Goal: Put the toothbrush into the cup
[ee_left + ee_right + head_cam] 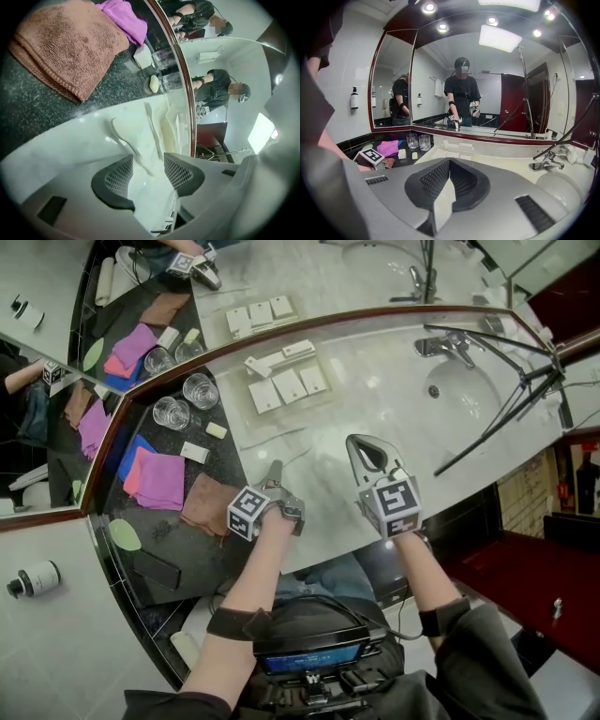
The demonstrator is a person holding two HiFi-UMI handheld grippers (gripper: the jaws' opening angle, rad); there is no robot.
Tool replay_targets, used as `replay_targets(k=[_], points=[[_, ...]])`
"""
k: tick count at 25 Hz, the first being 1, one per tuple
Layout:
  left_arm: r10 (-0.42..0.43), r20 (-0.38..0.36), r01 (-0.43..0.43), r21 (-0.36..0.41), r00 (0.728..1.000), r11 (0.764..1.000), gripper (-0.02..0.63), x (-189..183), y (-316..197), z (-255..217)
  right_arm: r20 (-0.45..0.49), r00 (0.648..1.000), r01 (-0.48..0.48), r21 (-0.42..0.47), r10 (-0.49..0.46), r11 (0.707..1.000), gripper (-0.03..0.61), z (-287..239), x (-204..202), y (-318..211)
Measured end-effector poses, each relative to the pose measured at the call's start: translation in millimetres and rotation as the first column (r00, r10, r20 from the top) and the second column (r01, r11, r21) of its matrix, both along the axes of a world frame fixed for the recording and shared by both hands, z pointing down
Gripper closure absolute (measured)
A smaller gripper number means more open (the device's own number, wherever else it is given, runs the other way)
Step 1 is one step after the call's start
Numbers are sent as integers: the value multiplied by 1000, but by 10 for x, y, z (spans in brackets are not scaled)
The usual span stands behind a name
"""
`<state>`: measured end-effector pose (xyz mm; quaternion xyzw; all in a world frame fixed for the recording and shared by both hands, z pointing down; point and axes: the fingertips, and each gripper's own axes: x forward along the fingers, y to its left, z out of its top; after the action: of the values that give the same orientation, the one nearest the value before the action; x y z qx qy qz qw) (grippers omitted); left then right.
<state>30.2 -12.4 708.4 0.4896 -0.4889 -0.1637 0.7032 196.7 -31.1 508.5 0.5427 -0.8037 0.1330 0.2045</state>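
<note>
The white stone desk (375,390) runs under both claws, with a dark stone stretch off to the left of the left claw. A mirror (309,282) stands along the desk's far edge, ahead of both claws. The sink (459,390) lies ahead and to the right of the right claw, and a black tripod (506,399) leans over it.

A brown towel (206,504) sits just to the left of the left claw, on the dark stone. A purple towel (157,479) lies further left, beside the brown one. White packets (289,385) are laid out ahead of the left claw, near the mirror.

The left claw (275,470) is held low over the white stone, pointing down and away from the person, its jaws standing apart and gripping nothing. The right claw (356,442) hangs to its right with its jaws closed together and nothing between them.

Two glasses (186,401) stand empty ahead and to the left of the left claw, well apart from it.

The toothbrush (118,129) lies flat on the white stone right in front of the left claw. Its handle end reaches the gap between the open jaws and its head points away to the left. A second slim white stick (151,126) lies just to its right. A small soap (217,430) sits near the glasses.
</note>
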Motion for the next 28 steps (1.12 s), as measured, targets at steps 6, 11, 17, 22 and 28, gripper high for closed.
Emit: replay_targets(k=[6, 11, 17, 22, 28], points=[[61, -37, -62, -17, 997, 998, 407, 59, -11, -197, 13, 1000, 5, 12, -5, 1000, 558, -48, -73, -70], [161, 6, -161, 113, 987, 980, 407, 172, -46, -671, 20, 1000, 13, 27, -13, 1000, 558, -116, -141, -152], [273, 259, -358, 380, 926, 853, 584, 99, -262, -1502, 37, 999, 19, 49, -21, 999, 558, -199, -211, -264], [255, 451, -471, 473, 855, 744, 614, -264, -438, -1968, 46, 999, 20, 51, -23, 998, 558, -216, -219, -288], [190, 659, -593, 465, 728, 657, 614, -833, -492, -2245, 49, 998, 33, 37, -35, 999, 558, -164, -264, -268]])
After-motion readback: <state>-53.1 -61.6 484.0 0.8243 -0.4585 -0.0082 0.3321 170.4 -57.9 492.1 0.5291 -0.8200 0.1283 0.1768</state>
